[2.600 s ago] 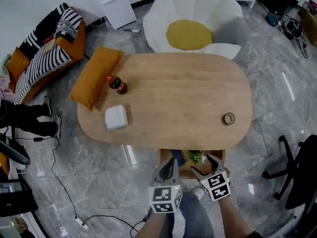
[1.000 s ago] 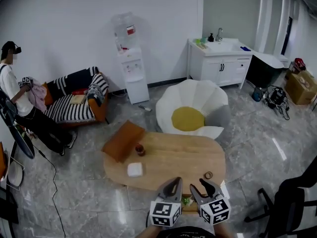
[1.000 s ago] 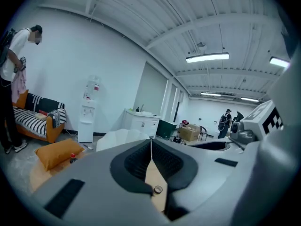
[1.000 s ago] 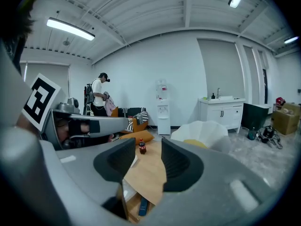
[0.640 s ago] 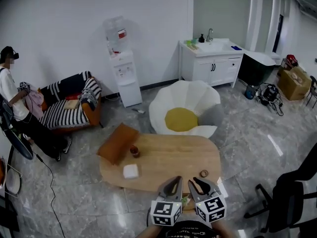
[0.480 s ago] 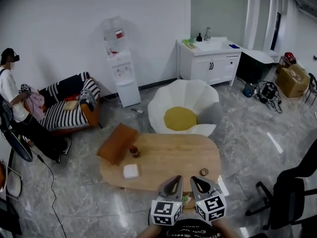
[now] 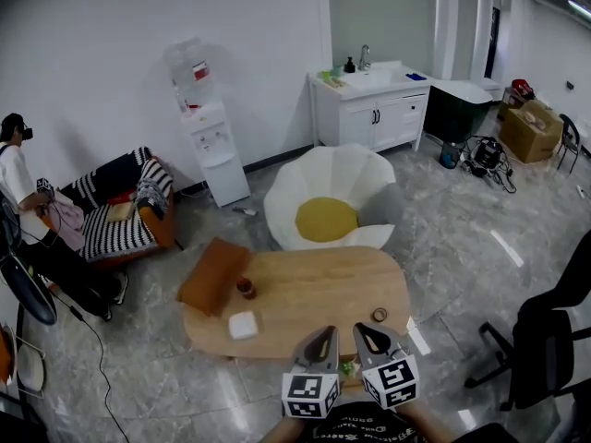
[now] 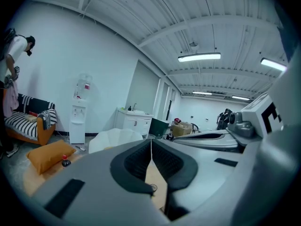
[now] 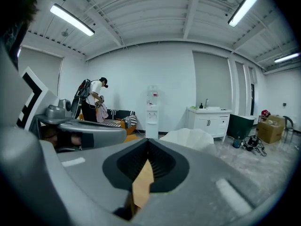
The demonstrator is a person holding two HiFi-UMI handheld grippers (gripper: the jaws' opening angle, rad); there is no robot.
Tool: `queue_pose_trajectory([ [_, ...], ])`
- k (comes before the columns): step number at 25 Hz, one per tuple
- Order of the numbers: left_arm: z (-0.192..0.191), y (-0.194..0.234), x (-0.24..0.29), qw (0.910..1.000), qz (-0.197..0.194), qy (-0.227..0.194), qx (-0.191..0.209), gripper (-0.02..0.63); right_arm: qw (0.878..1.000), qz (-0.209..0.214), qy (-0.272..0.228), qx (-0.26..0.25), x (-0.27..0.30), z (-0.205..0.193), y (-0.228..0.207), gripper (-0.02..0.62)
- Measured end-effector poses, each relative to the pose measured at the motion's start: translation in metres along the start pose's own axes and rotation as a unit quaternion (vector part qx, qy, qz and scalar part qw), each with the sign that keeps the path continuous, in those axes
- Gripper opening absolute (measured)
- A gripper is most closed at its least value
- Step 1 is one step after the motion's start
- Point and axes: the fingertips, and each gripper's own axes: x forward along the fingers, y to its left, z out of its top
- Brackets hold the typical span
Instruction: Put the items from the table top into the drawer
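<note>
The oval wooden table (image 7: 305, 293) carries a small dark bottle with a red cap (image 7: 245, 288), a white square pack (image 7: 243, 324) and a tape ring (image 7: 379, 315). My left gripper (image 7: 323, 336) and right gripper (image 7: 363, 332) hover side by side at the table's near edge, both shut and empty. The right jaws have just been closing with nothing between them. Between them a sliver of the open drawer (image 7: 347, 370) shows, mostly hidden. In the left gripper view the jaws (image 8: 151, 141) meet, with the bottle (image 8: 63, 161) at far left. The right gripper's jaws (image 9: 148, 141) meet too.
An orange cushion (image 7: 213, 275) leans at the table's left end. A white flower-shaped seat (image 7: 325, 210) lies behind the table. A striped sofa (image 7: 120, 212), water dispenser (image 7: 203, 137) and sink cabinet (image 7: 369, 107) line the wall. A black office chair (image 7: 554, 340) stands right. A person (image 7: 18, 183) stands far left.
The head view has tilted up from steeply over the table to take in the whole room. The right gripper's jaws went from open to shut. Both grippers stay near the table's front edge.
</note>
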Motion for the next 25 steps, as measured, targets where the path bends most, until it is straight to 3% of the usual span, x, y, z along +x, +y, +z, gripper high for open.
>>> queue_pose_trajectory([
  [25,0.007,0.029,-0.003,0.9999,-0.005,-0.001,0.014,0.015,1.000,0.011,0.002,-0.017,0.029,0.004,0.025,0.003],
])
